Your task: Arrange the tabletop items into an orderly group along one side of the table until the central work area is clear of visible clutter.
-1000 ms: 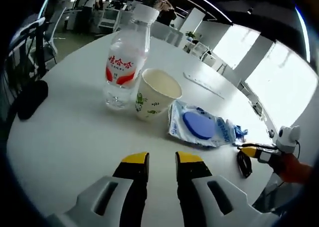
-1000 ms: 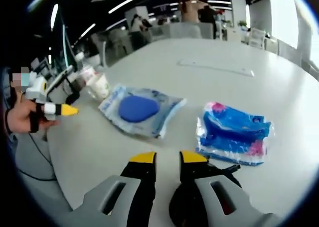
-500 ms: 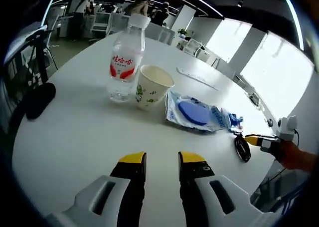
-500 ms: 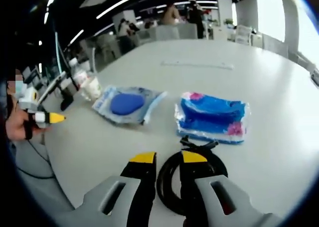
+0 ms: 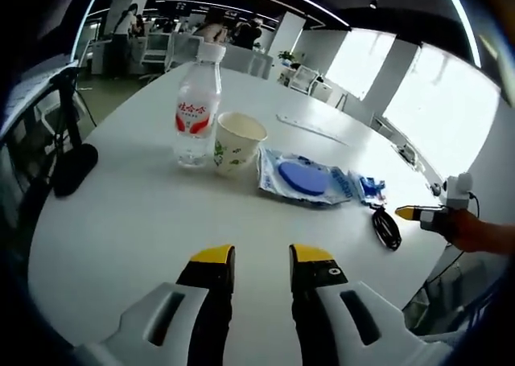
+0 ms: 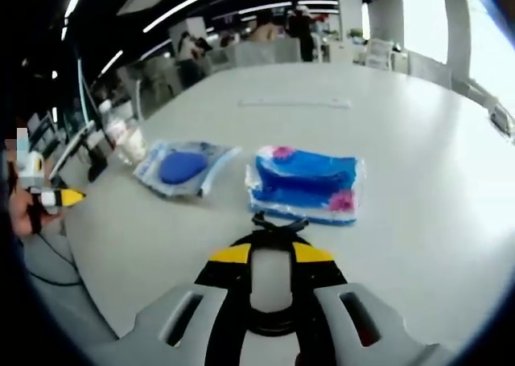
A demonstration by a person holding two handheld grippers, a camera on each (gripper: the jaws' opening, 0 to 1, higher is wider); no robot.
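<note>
Lying under the spread right hand-held gripper (image 6: 271, 254): black cable coil (image 6: 270, 322).

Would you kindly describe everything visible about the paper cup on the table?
The paper cup is off-white with green printing on its side. It looks like thin paper, stands upright, open mouth up, with nothing visible inside. It sits on the white table right beside the clear water bottle, on the side toward the blue packet; whether it touches either cannot be told. It shows small and blurred in the right gripper view.
</note>
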